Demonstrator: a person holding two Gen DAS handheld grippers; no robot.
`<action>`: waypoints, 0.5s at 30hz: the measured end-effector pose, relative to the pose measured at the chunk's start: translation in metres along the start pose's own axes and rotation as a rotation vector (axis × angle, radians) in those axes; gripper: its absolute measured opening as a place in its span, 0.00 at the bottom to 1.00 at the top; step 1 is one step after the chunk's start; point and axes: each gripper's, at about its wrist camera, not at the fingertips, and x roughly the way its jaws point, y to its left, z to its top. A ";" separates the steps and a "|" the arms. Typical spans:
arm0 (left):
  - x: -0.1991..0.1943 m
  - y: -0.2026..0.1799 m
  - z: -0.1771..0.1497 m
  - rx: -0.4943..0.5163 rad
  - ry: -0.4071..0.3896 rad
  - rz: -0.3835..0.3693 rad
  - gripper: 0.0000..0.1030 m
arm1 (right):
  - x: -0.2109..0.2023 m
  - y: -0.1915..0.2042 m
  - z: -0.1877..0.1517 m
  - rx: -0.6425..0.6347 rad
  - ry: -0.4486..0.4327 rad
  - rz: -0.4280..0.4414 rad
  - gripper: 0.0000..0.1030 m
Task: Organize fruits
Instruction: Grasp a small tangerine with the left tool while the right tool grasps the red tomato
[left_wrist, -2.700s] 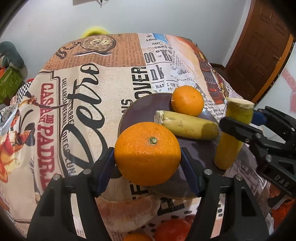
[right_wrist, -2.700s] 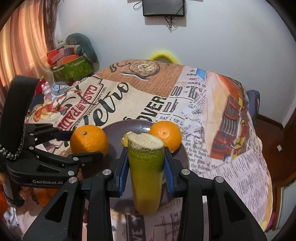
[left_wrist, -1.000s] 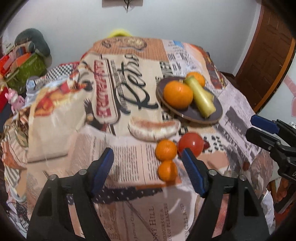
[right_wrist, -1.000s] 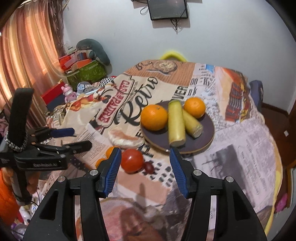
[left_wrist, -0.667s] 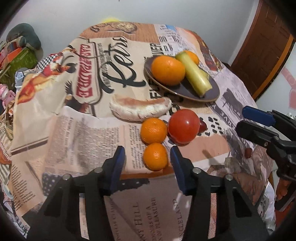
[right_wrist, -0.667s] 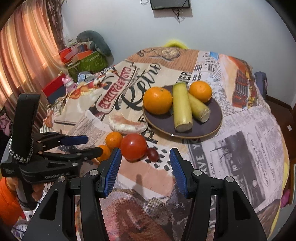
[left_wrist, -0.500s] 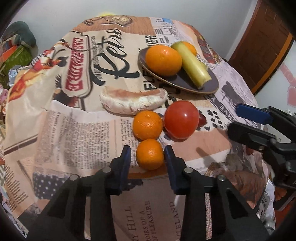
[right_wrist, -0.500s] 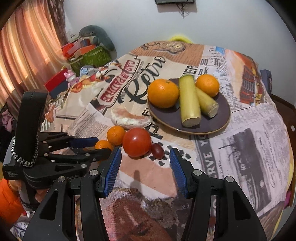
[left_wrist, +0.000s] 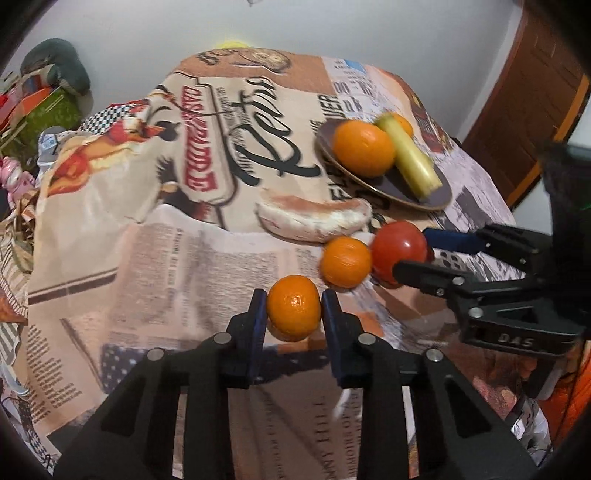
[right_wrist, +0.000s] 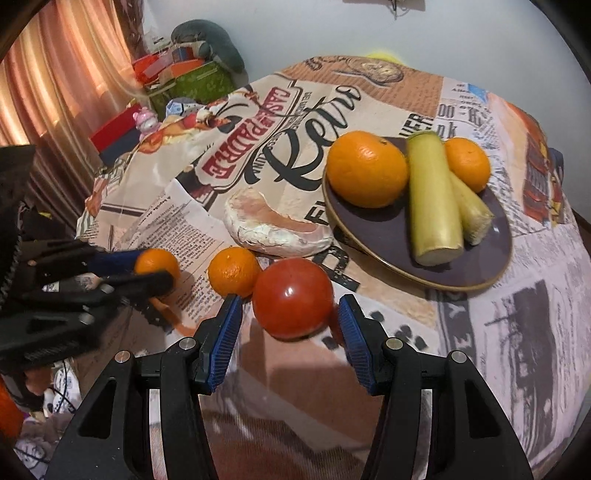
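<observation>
My left gripper (left_wrist: 294, 308) is shut on a small mandarin (left_wrist: 293, 307), seen also in the right wrist view (right_wrist: 157, 264). My right gripper (right_wrist: 291, 320) is open with its jaws either side of a red tomato (right_wrist: 292, 298), not touching it. A second mandarin (right_wrist: 233, 271) lies just left of the tomato. The dark plate (right_wrist: 491, 269) holds a big orange (right_wrist: 366, 173), a smaller orange (right_wrist: 467, 163) and two yellow-green stalk pieces (right_wrist: 432, 194). In the left wrist view the tomato (left_wrist: 399, 249) sits between the right gripper's fingers (left_wrist: 448, 240).
A peeled pomelo wedge (right_wrist: 275, 225) lies between the plate and the loose fruit. A small dark grape is mostly hidden behind the tomato. The newspaper-print cloth (right_wrist: 258, 110) covers the table. Boxes and toys (right_wrist: 177, 74) are off the left side. A wooden door (left_wrist: 535, 92) is at right.
My left gripper has closed on the nearest mandarin and lifted it slightly. My right gripper has moved forward and down so that its open jaws flank the tomato.
</observation>
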 end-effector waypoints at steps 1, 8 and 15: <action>-0.002 0.004 0.001 -0.007 -0.005 0.000 0.29 | 0.003 0.001 0.001 -0.006 0.002 -0.009 0.49; -0.002 0.011 0.002 -0.030 -0.009 -0.007 0.29 | 0.010 0.005 0.006 -0.058 0.010 -0.036 0.51; -0.009 0.003 0.004 -0.016 -0.026 -0.020 0.29 | 0.007 -0.001 0.006 -0.043 0.018 -0.032 0.44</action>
